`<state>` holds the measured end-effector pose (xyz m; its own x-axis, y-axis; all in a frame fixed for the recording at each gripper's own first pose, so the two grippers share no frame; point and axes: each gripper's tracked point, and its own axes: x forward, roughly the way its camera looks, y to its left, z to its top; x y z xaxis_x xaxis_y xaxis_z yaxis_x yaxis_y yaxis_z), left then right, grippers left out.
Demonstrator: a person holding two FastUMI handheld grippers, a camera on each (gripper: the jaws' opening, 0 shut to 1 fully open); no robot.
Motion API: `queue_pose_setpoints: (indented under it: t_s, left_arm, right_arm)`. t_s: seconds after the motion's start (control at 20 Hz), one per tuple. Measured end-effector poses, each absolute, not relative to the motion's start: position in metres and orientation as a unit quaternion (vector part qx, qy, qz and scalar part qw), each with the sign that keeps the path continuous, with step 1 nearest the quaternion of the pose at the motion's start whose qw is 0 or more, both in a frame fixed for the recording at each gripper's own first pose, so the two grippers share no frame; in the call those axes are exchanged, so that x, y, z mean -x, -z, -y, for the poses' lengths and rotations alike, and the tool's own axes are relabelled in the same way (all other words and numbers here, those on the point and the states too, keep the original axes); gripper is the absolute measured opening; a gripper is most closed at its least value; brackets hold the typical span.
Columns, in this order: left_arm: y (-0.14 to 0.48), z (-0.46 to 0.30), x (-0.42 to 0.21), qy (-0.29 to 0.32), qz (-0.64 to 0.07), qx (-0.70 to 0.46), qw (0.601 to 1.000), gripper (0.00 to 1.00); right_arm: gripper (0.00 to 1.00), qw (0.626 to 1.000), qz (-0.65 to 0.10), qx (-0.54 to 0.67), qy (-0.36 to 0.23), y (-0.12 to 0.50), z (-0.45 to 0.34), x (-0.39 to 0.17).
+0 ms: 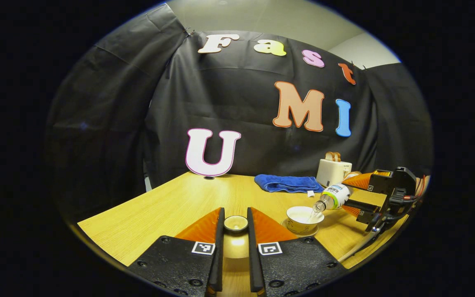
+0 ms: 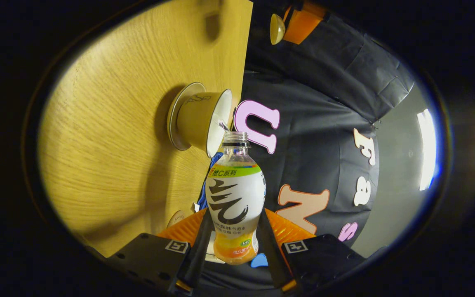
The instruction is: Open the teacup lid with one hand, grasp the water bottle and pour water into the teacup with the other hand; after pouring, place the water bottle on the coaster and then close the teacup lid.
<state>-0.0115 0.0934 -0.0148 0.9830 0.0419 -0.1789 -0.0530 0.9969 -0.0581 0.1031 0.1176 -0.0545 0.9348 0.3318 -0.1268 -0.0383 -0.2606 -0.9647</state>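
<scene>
Mid-pour: R gripper point(image 2: 233, 247) clamps water bottle point(image 2: 234, 202) over teacup point(image 1: 302, 218); L gripper point(image 1: 236, 231) prob pinching lid point(image 1: 236, 223); next, bottle to coaster

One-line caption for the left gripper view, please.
Left gripper holds the small round teacup lid aloft while the right gripper tips the clear labelled water bottle into the white teacup.

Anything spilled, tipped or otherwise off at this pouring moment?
Nothing stands out. The water bottle, clamped in the right tool, is tipped with its mouth at the teacup rim, which sits upright on its saucer. The left tool holds the lid. No puddle shows on the table.
</scene>
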Motion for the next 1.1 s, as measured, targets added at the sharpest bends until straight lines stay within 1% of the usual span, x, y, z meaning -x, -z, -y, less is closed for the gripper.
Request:
queue_pose_setpoints:
  t_s: [0.2, 0.25, 0.3, 0.65, 0.95, 1.1]
  left_arm:
    - [0.0144, -0.0898, 0.0109, -0.017, -0.087, 0.031, 0.996, 0.23]
    - [0.0143, -0.0896, 0.0107, -0.017, -0.087, 0.031, 0.996, 0.25]
    - [0.015, -0.0899, 0.0117, -0.017, -0.088, 0.032, 0.996, 0.23]
    - [0.0145, -0.0872, 0.0113, -0.014, -0.087, 0.035, 0.996, 0.23]
    - [0.0149, -0.0891, 0.0114, -0.018, -0.089, 0.035, 0.995, 0.24]
    - [0.0143, -0.0887, 0.0117, -0.017, -0.088, 0.032, 0.995, 0.23]
  right_arm:
    - [0.7, 0.573, 0.094, 0.798, -0.16, 0.054, -0.1189, -0.1029]
    - [0.7, 0.568, 0.094, 0.802, -0.16, 0.0546, -0.1191, -0.1052]
    - [0.7, 0.564, 0.095, 0.804, -0.159, 0.0539, -0.1184, -0.1061]
    - [0.7, 0.528, 0.1, 0.827, -0.165, 0.0499, -0.1246, -0.1099]
    - [0.7, 0.527, 0.093, 0.828, -0.168, 0.0514, -0.1258, -0.1074]
    - [0.7, 0.544, 0.084, 0.816, -0.175, 0.0522, -0.1241, -0.1082]
